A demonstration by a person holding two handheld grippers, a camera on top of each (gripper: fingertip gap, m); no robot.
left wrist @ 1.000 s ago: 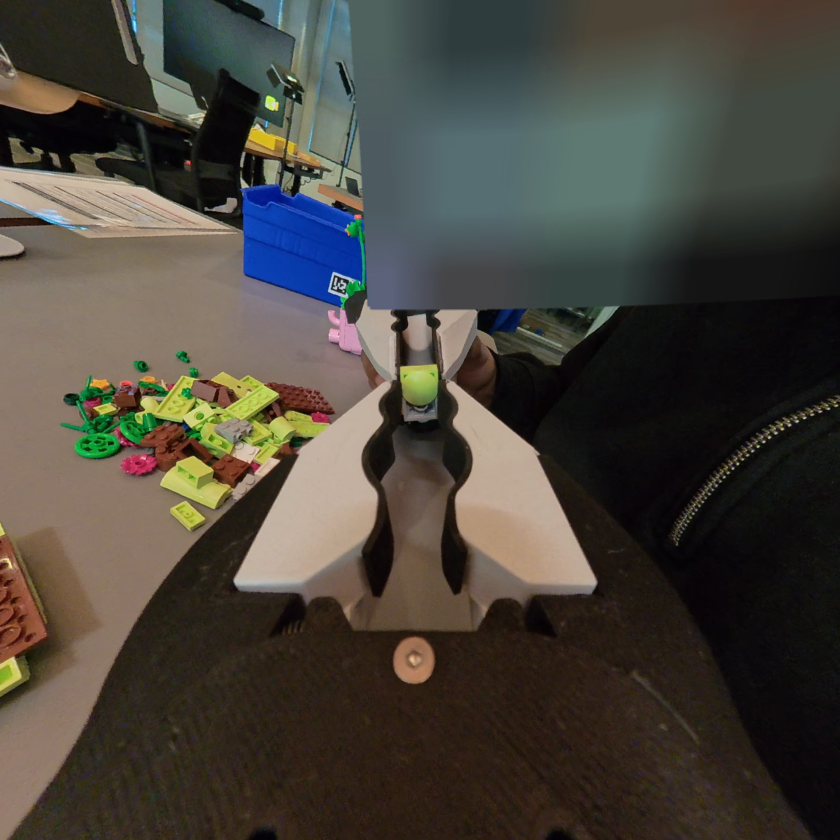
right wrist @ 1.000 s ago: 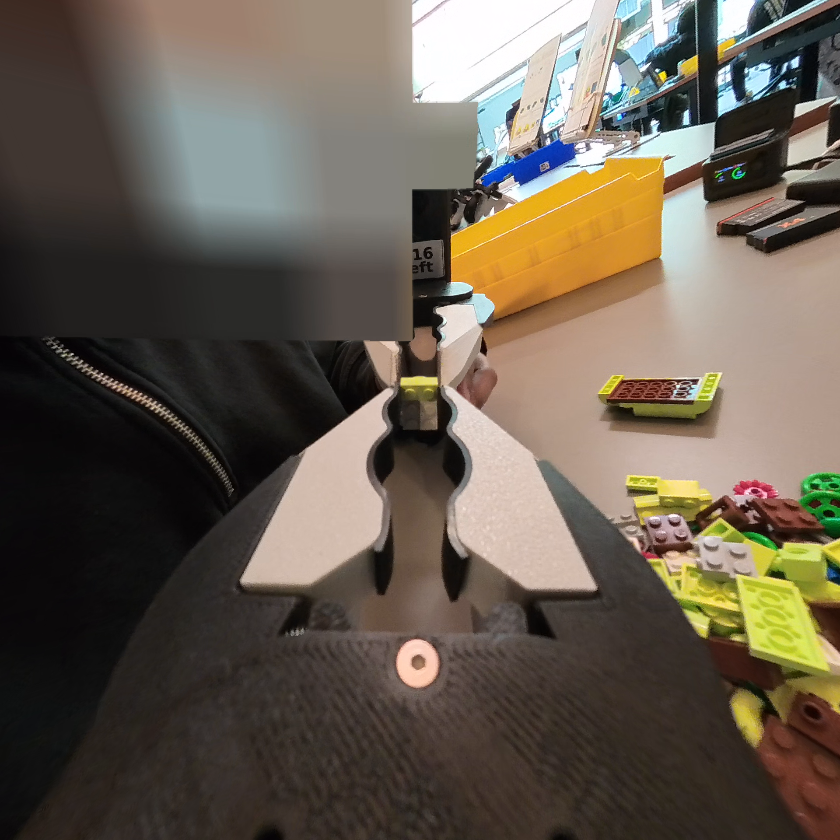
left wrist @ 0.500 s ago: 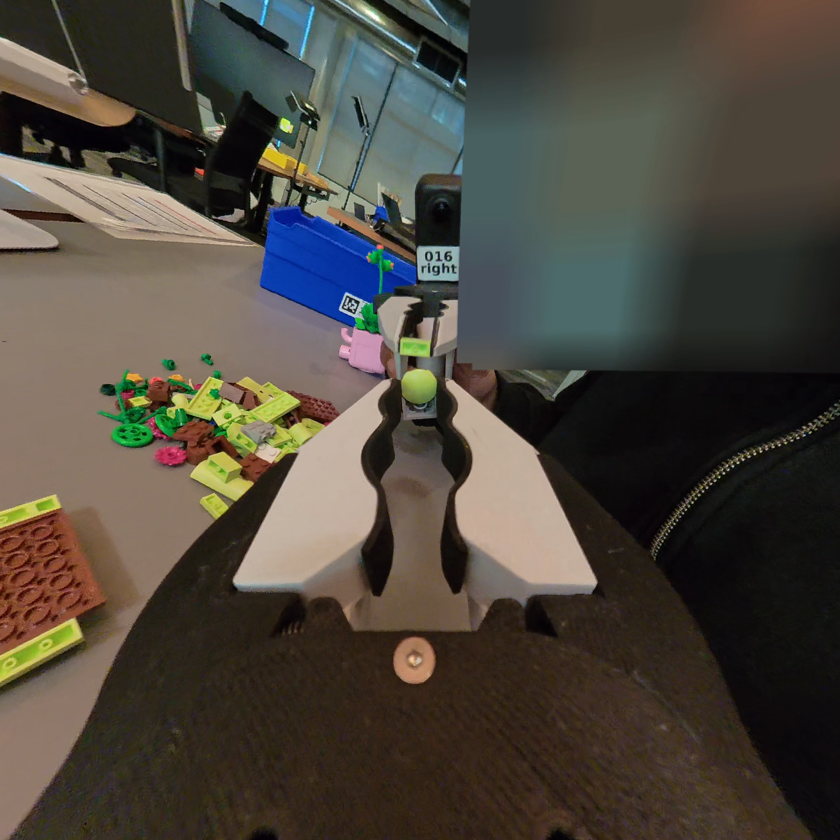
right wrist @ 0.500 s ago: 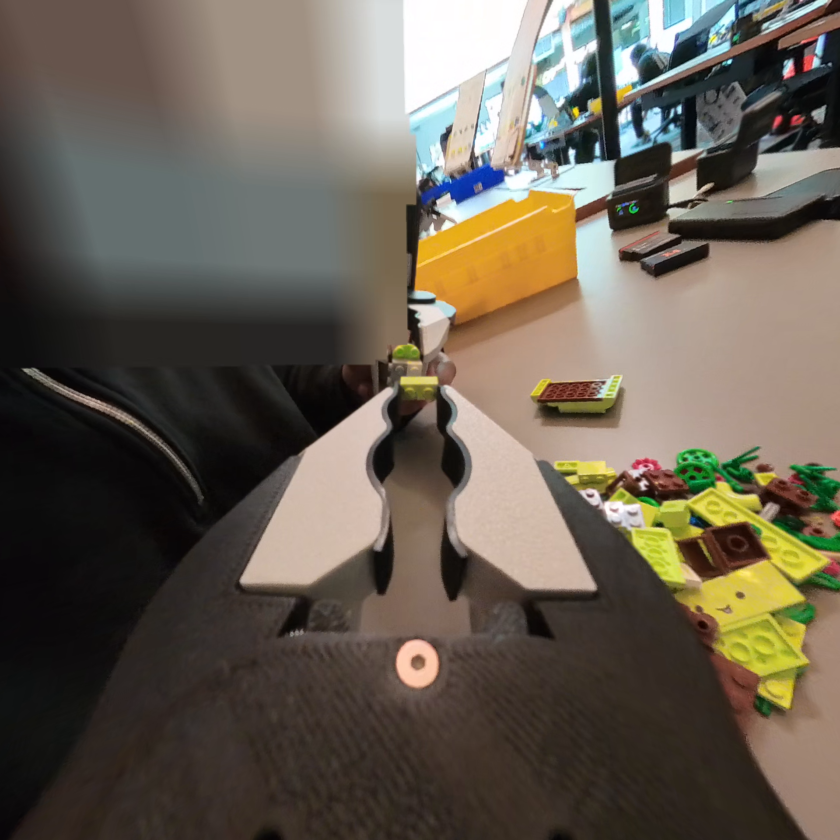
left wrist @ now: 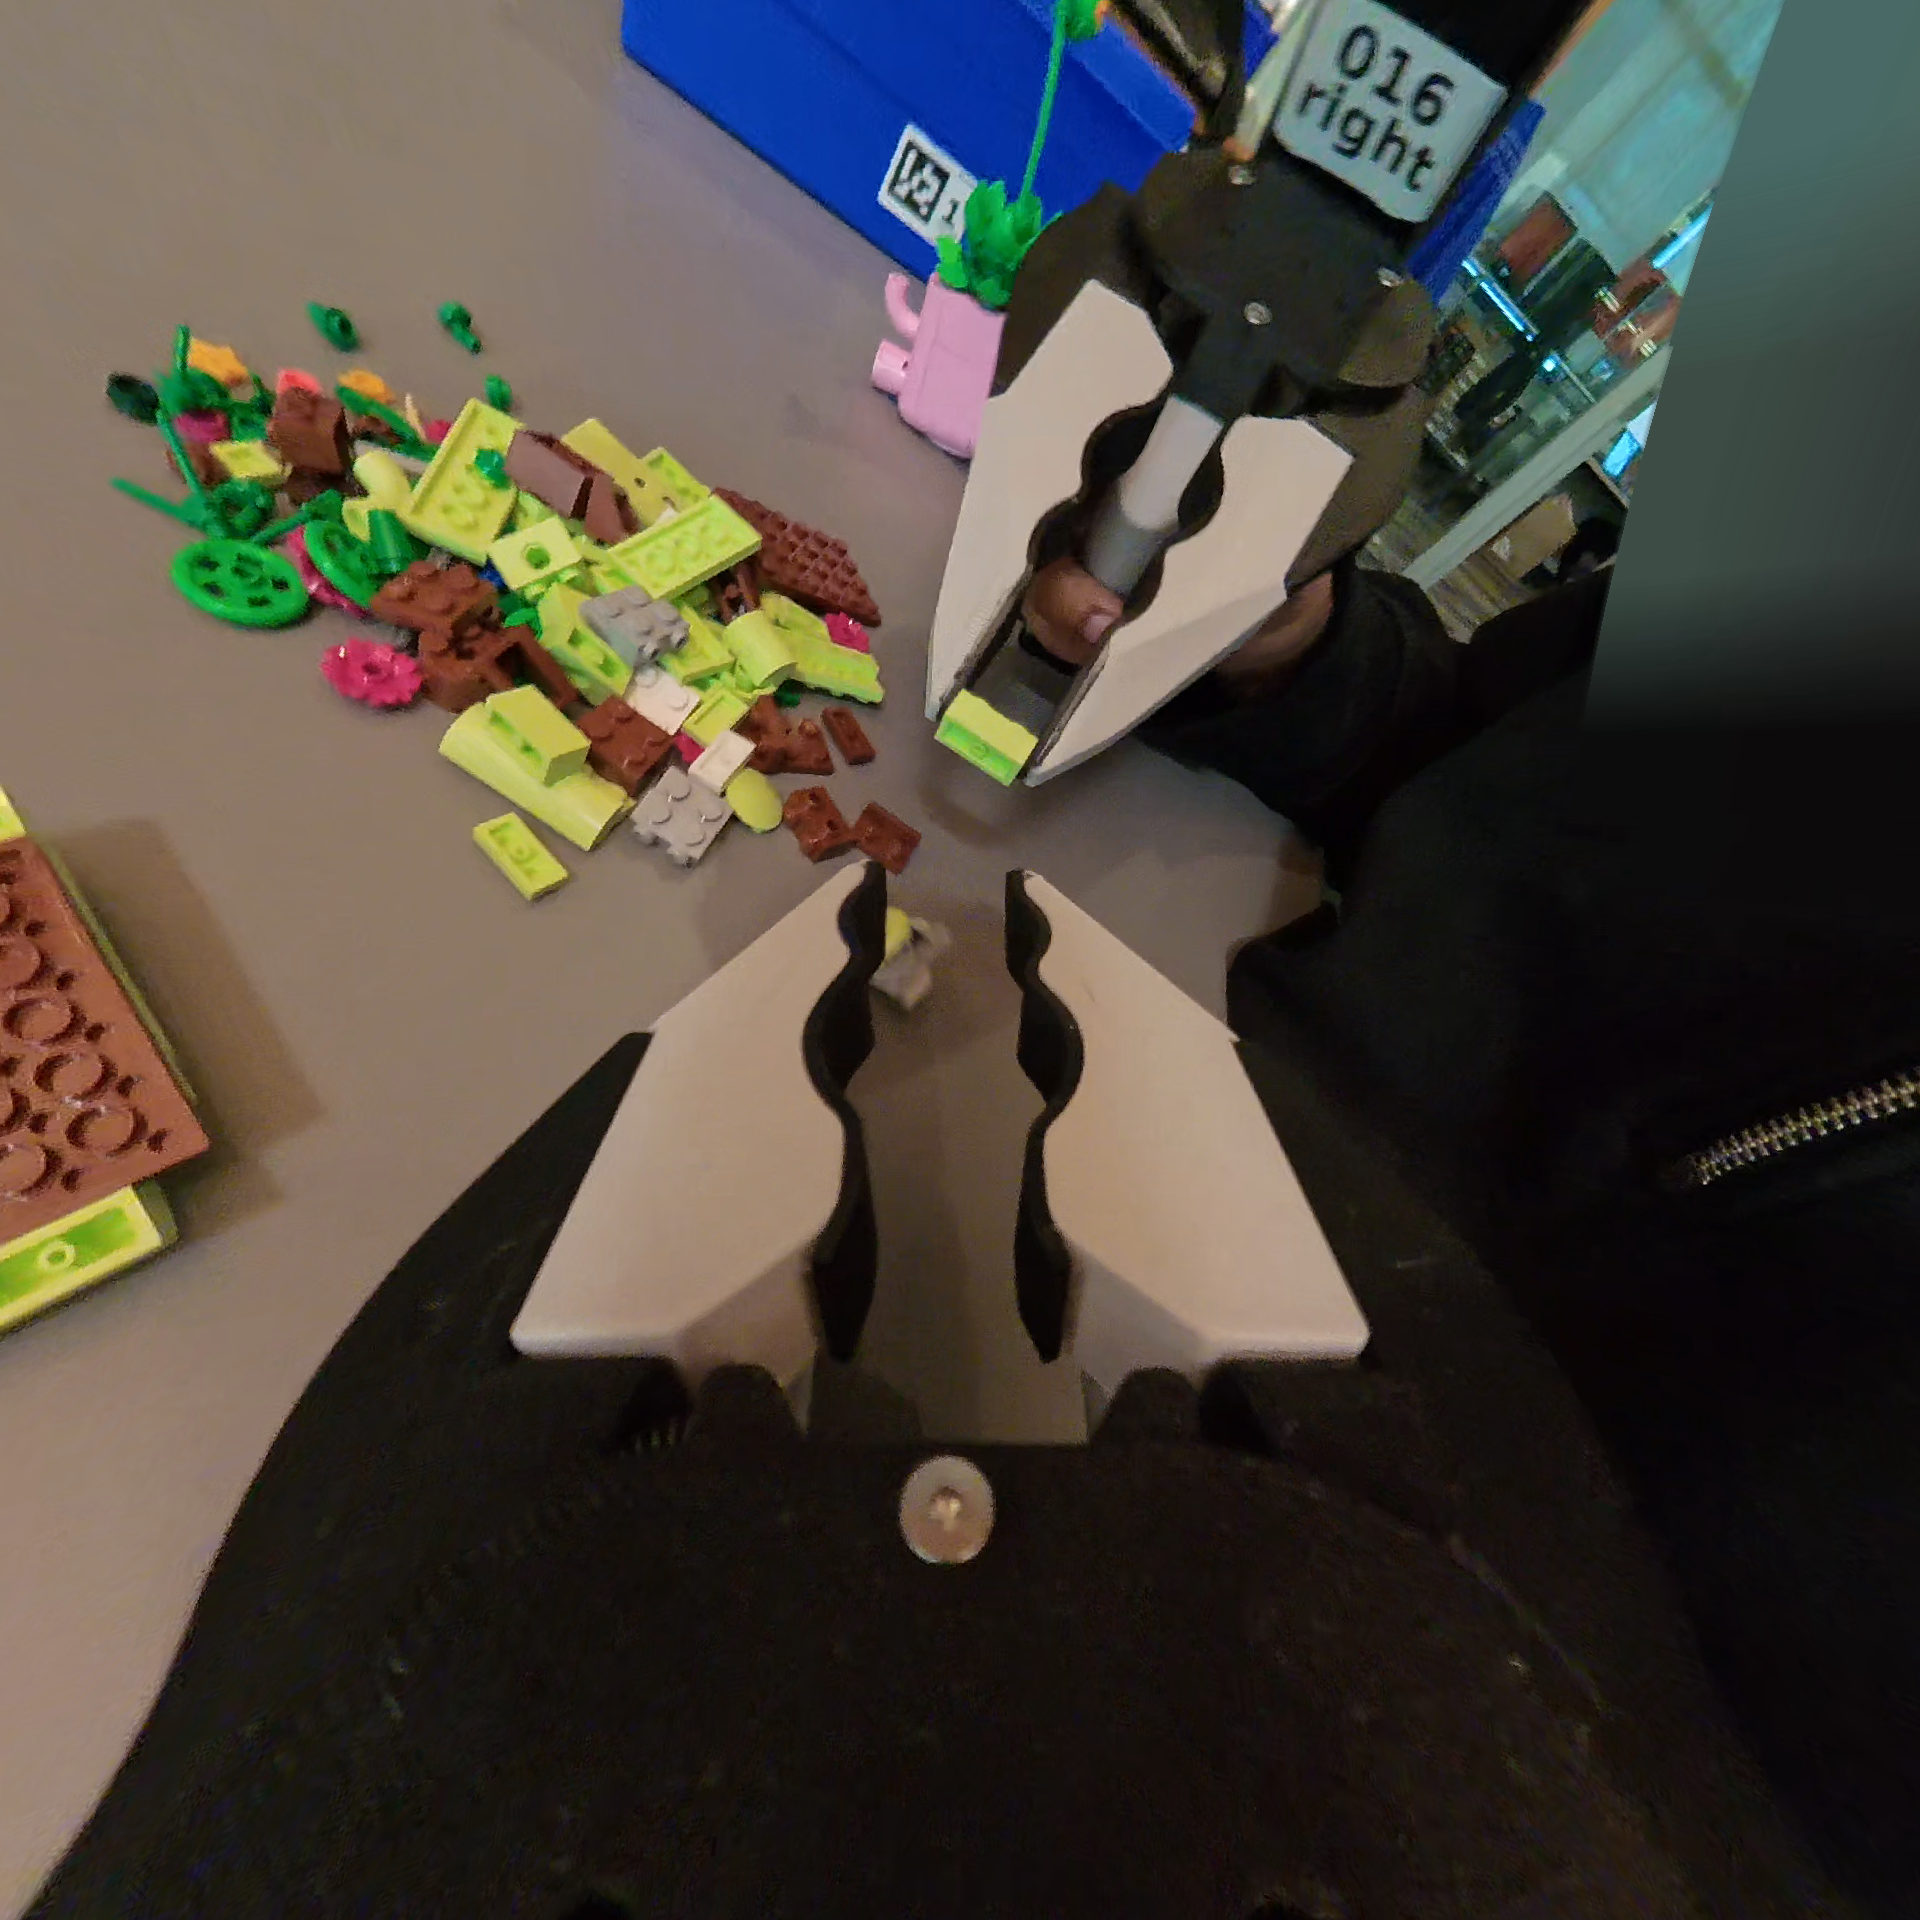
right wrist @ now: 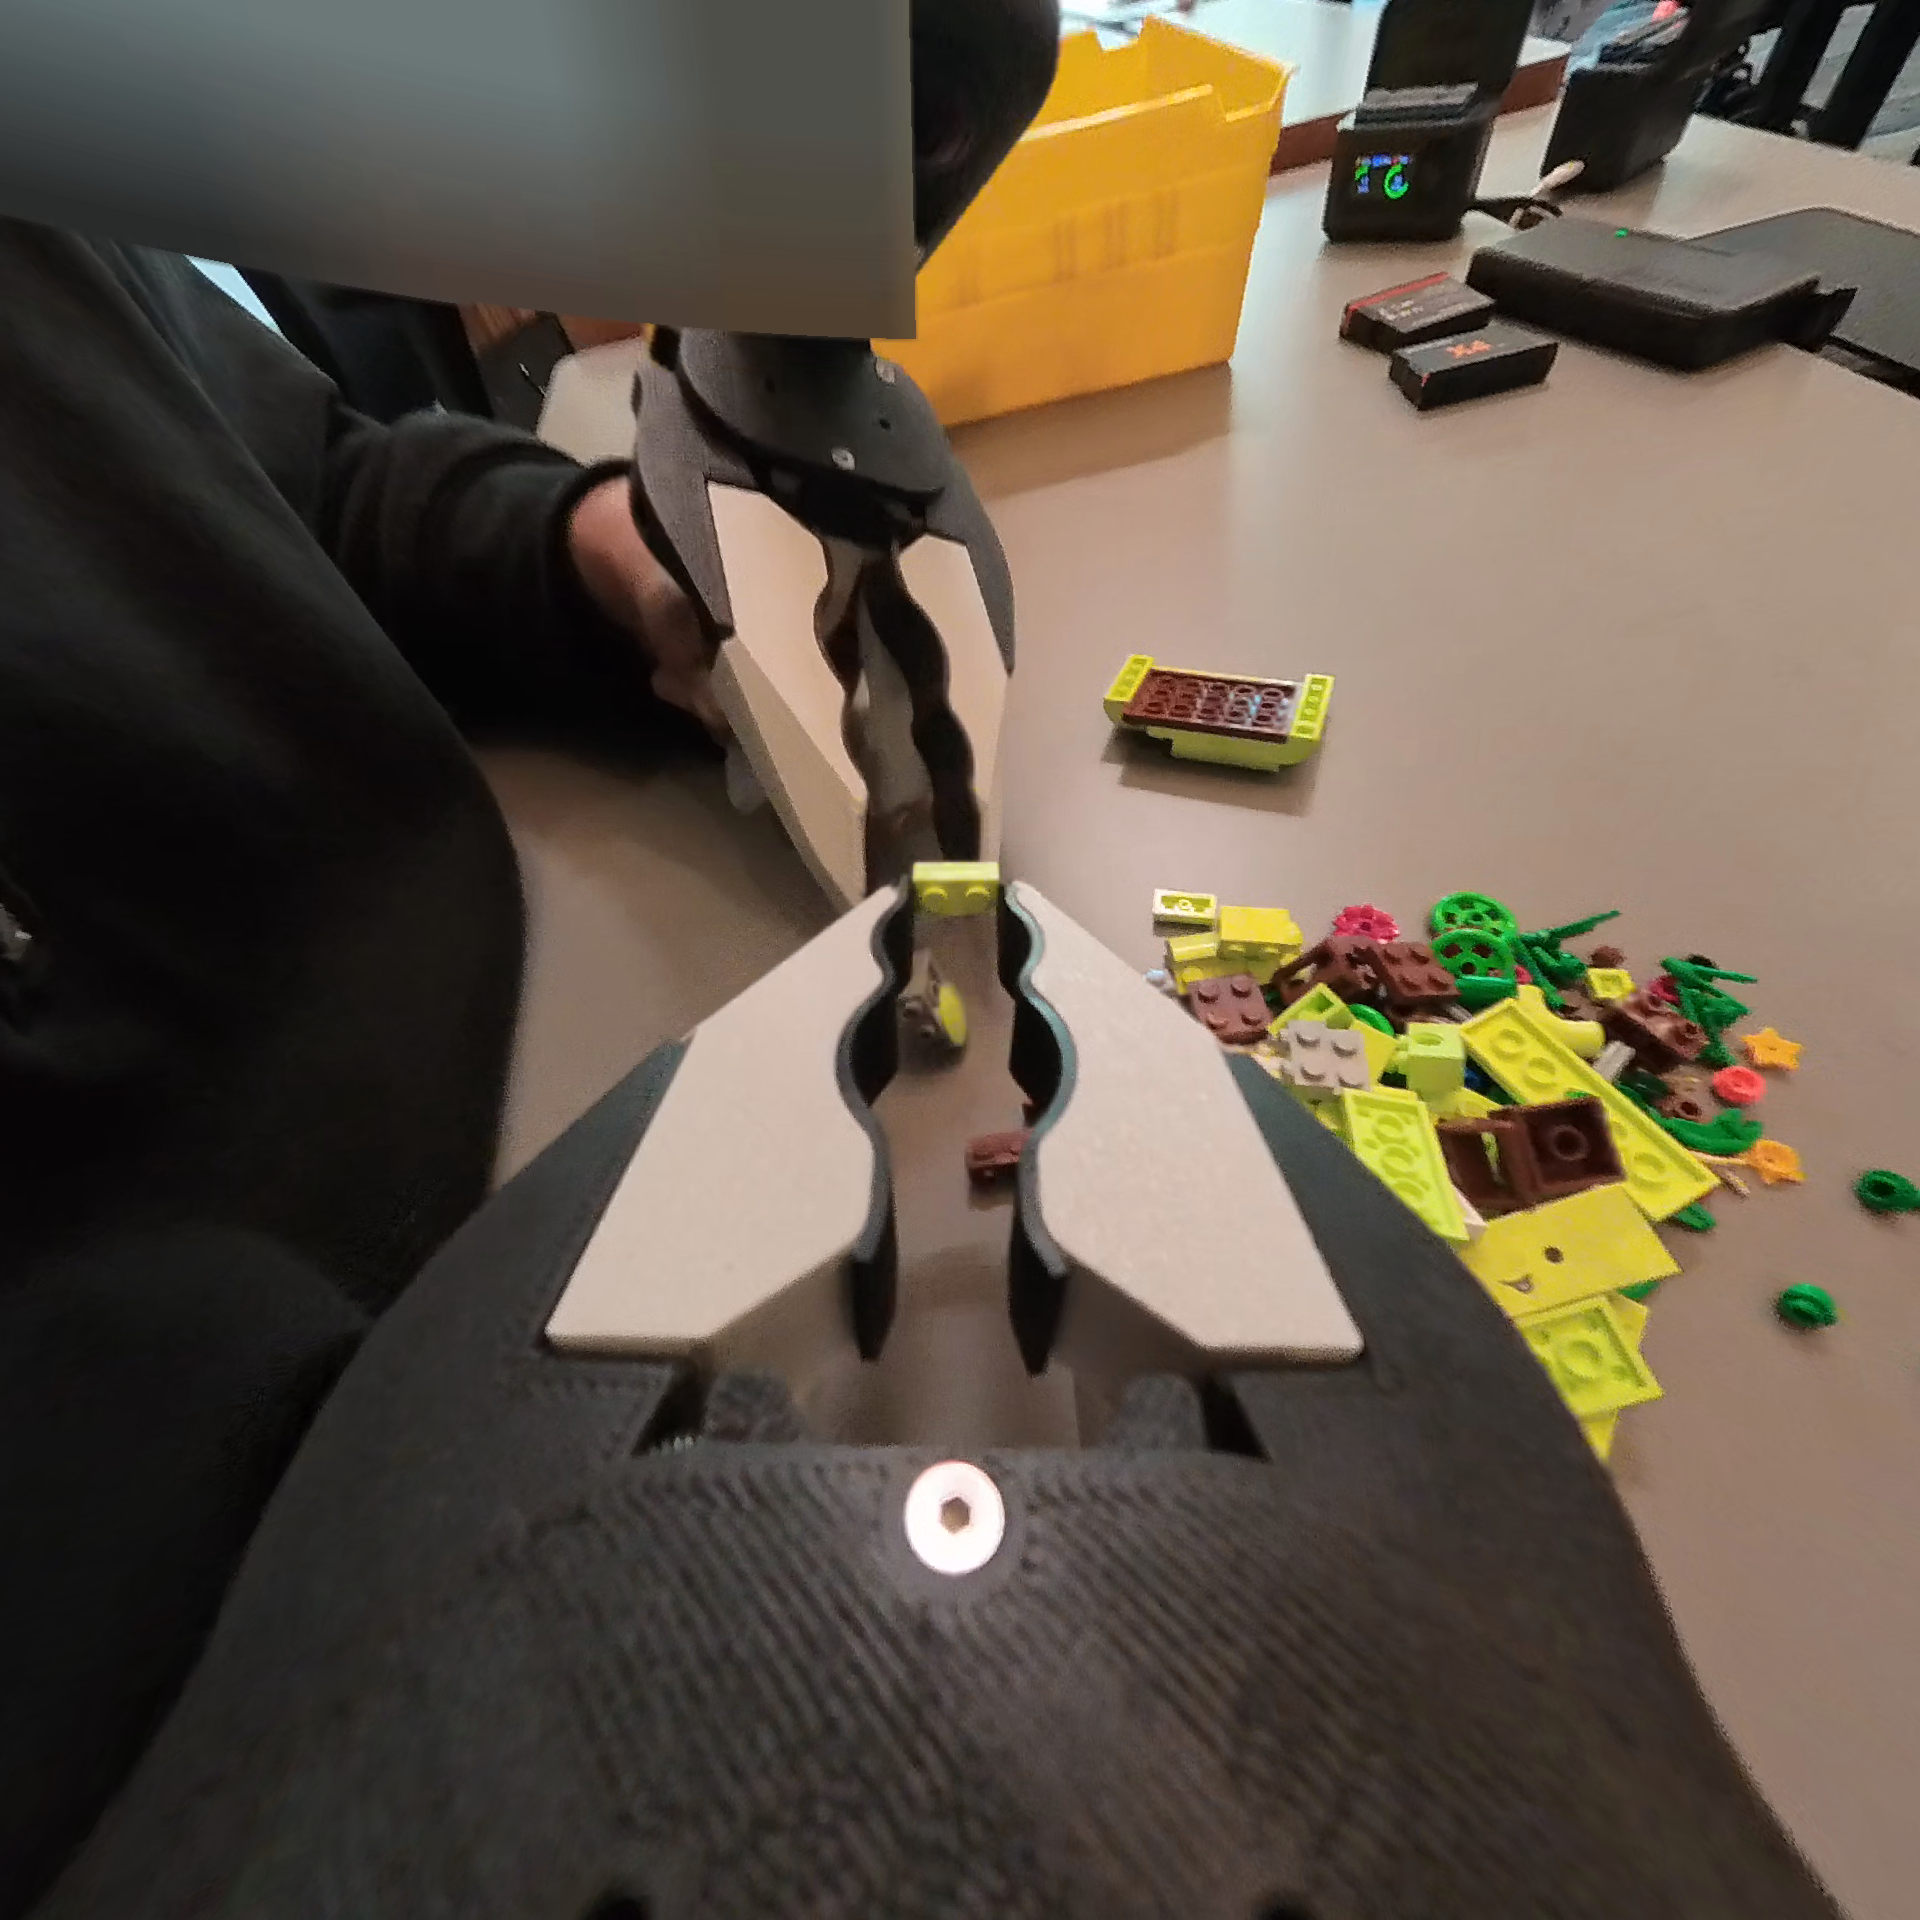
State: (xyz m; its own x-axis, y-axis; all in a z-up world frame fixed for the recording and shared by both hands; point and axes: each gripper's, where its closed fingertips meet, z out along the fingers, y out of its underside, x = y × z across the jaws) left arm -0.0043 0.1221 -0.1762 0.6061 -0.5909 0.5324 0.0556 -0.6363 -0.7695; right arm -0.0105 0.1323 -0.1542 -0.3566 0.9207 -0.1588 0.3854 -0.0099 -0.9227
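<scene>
Your left gripper (left wrist: 940, 899) stands spread and empty over a small grey-and-lime piece (left wrist: 906, 961) lying on the grey table (left wrist: 436, 1091), while your right gripper (right wrist: 956, 902) pinches a lime two-stud plate (right wrist: 954, 886) just beside the brick pile (left wrist: 540, 603).

A white label (left wrist: 1382, 125) with printed digits and a word sits atop the right gripper (left wrist: 987, 743), and a black-and-white square code sticker (left wrist: 925, 192) marks the blue bin (left wrist: 831, 94).
</scene>
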